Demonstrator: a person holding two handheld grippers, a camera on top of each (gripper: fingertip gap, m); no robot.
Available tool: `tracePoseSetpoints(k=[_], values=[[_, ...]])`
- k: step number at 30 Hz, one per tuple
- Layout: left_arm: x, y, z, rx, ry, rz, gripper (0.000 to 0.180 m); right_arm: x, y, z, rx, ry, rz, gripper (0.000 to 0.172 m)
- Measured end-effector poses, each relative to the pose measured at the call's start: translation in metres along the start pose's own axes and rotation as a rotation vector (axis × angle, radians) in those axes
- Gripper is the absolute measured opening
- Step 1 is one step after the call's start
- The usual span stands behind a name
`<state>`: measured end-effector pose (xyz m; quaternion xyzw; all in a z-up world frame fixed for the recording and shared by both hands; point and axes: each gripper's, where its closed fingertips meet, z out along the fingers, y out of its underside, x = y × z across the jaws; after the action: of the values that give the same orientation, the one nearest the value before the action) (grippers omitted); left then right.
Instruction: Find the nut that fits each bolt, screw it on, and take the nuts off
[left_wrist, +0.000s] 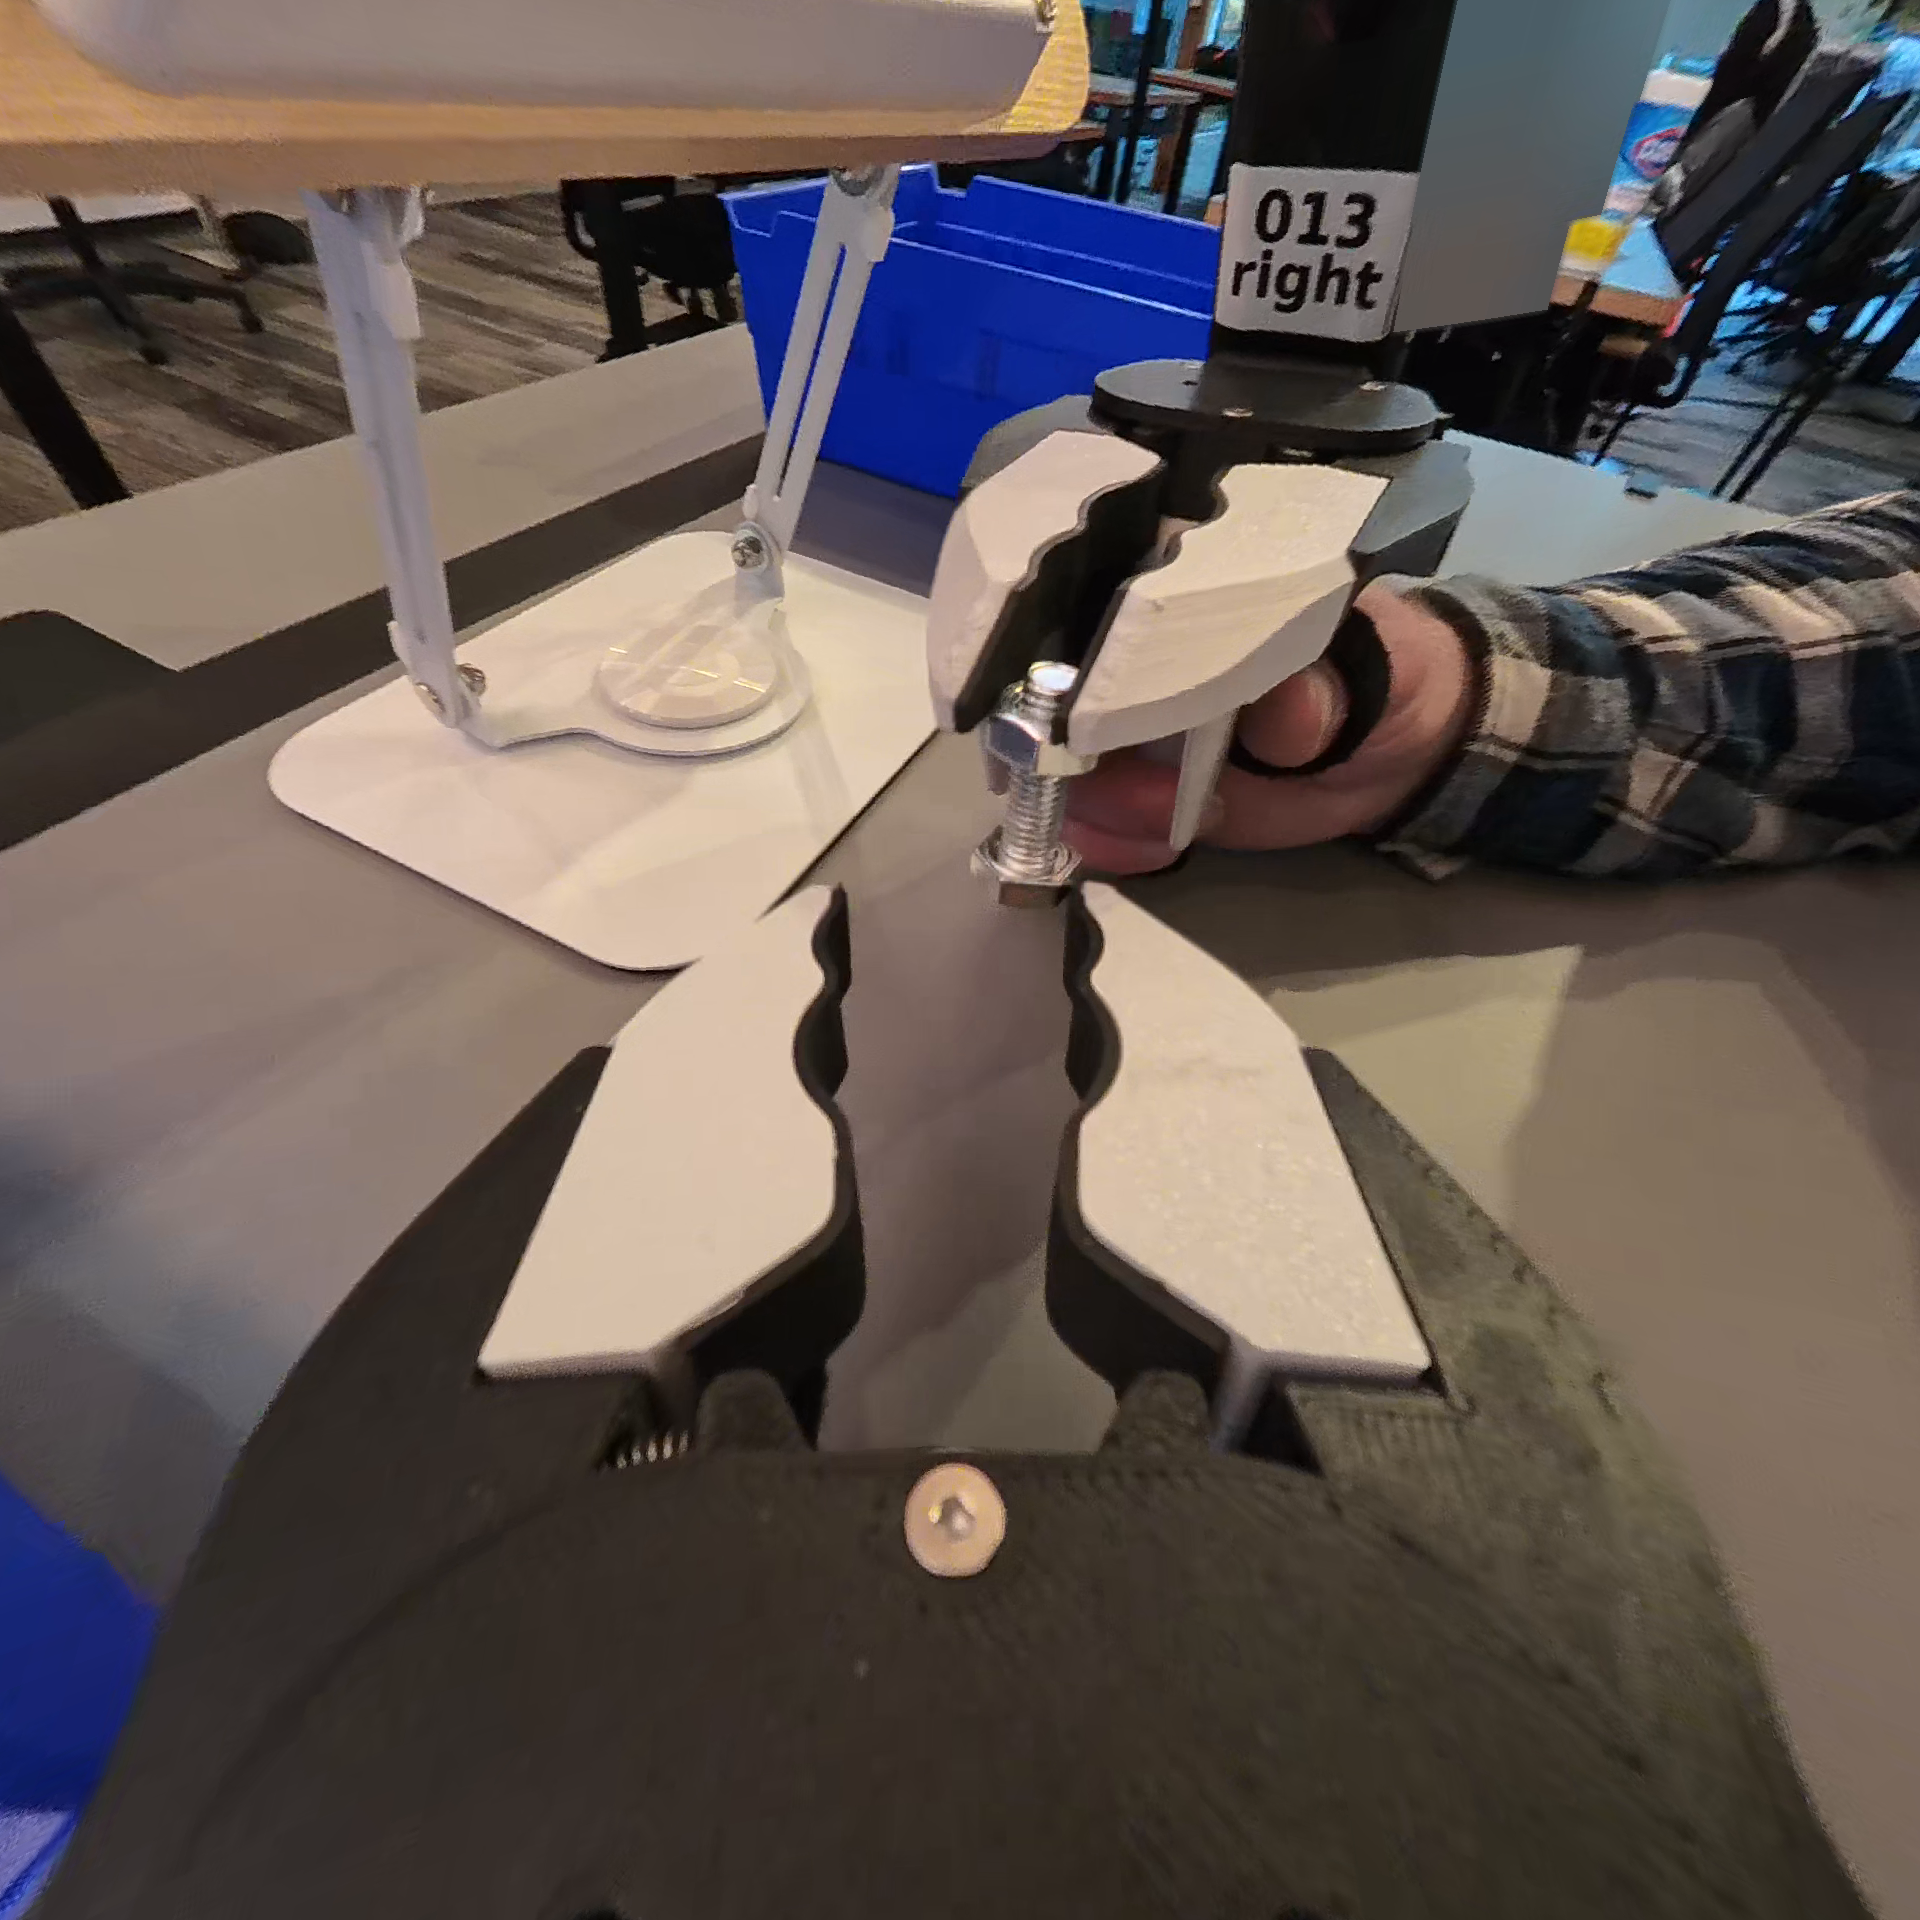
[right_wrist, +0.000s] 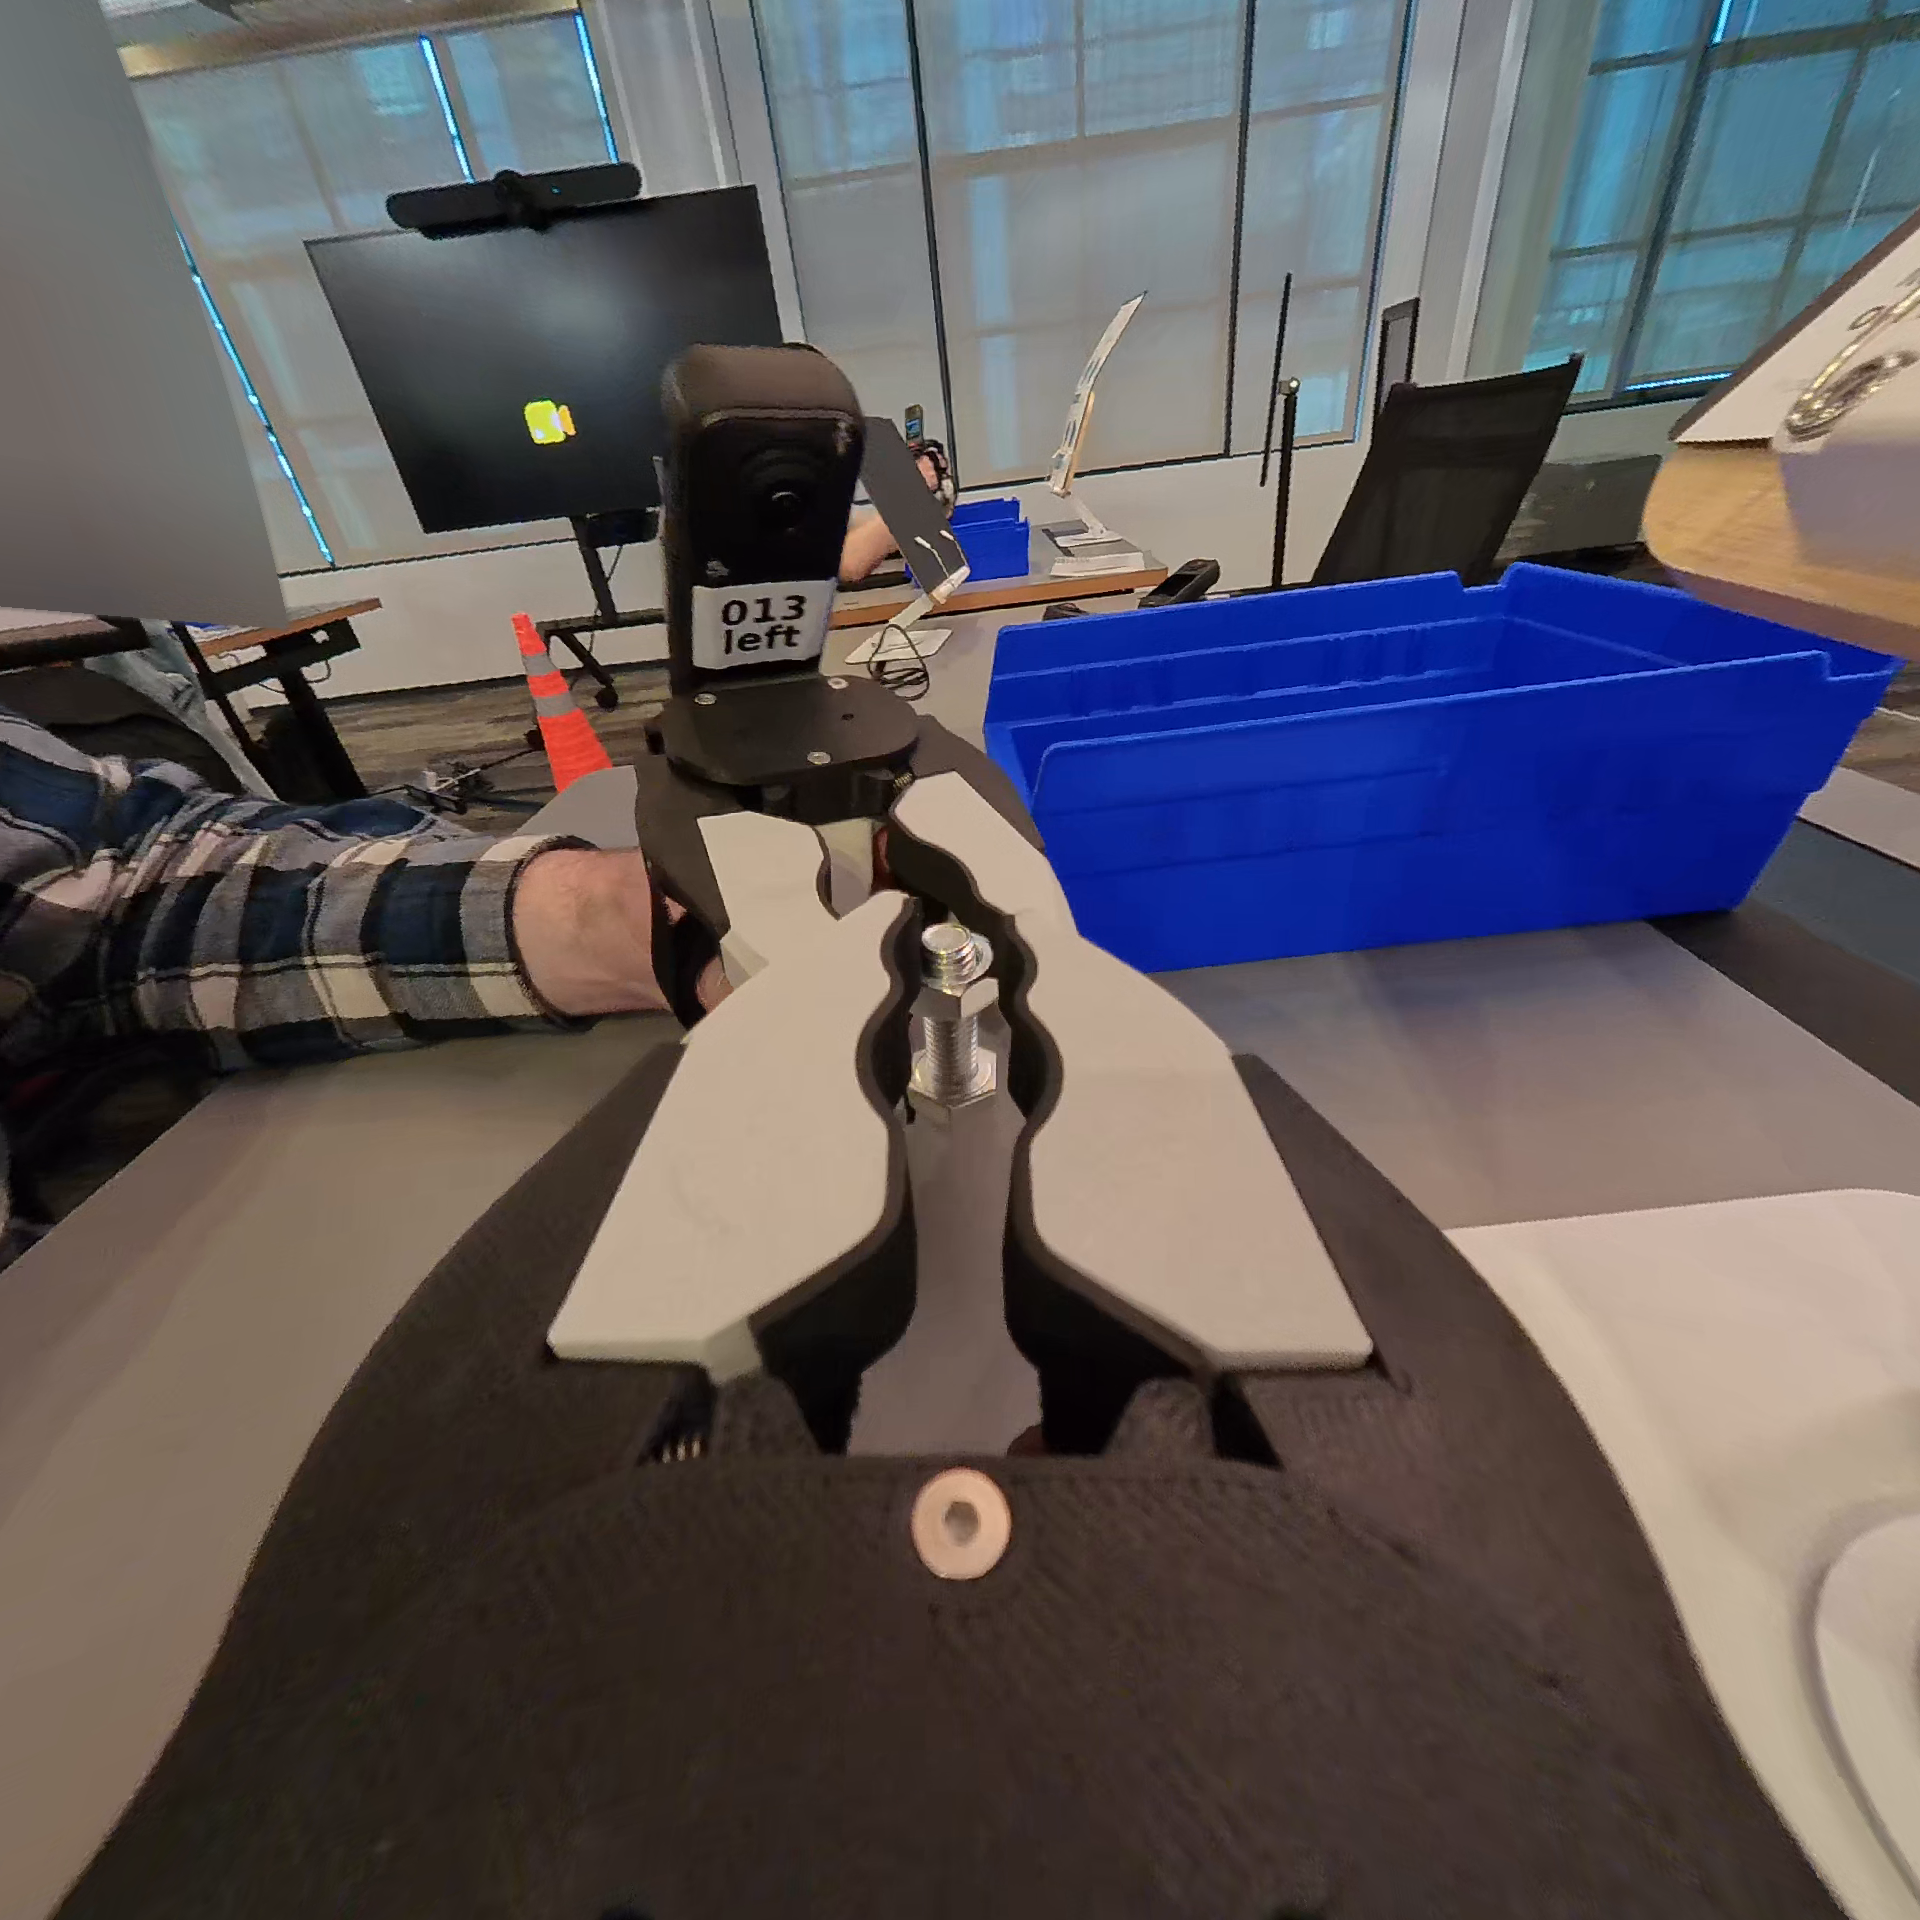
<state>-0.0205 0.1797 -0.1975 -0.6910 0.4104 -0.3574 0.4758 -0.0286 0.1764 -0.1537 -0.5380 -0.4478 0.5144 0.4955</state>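
Blue bin (right_wrist: 1403, 790) shows no visible contents; your right gripper (right_wrist: 951, 997) clamps the nut (right_wrist: 954, 1000) on the upright bolt (right_wrist: 952, 1039); your left gripper (left_wrist: 951, 914) stands apart.

Left tool (left_wrist: 951, 909): black textured printed body, two pale grey fingers (left_wrist: 717, 1122) with wavy black pads, one silver screw (left_wrist: 954, 1519) at the centre, small spring near the left finger root. Right tool (right_wrist: 951, 940): same build. Each carries a black camera bearing a white label (right_wrist: 764, 623). Plaid sleeves (left_wrist: 1683, 675), navy, white, grey.
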Motion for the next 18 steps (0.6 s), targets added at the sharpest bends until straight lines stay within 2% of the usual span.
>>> tracePoseSetpoints(k=[5, 10, 18], values=[[-0.007, 0.003, 0.001, -0.029, -0.09, 0.074, 0.03, 0.005, 0.002, -0.001, -0.017, 0.046, -0.023, 0.014], [-0.017, -0.004, -0.01, 0.016, -0.154, 0.09, 0.0, 0.011, 0.006, -0.001, -0.063, 0.12, -0.081, 0.014], [-0.024, 0.002, -0.008, -0.037, -0.222, 0.143, 0.0, 0.013, 0.011, 0.001, -0.115, 0.172, -0.161, 0.014]])
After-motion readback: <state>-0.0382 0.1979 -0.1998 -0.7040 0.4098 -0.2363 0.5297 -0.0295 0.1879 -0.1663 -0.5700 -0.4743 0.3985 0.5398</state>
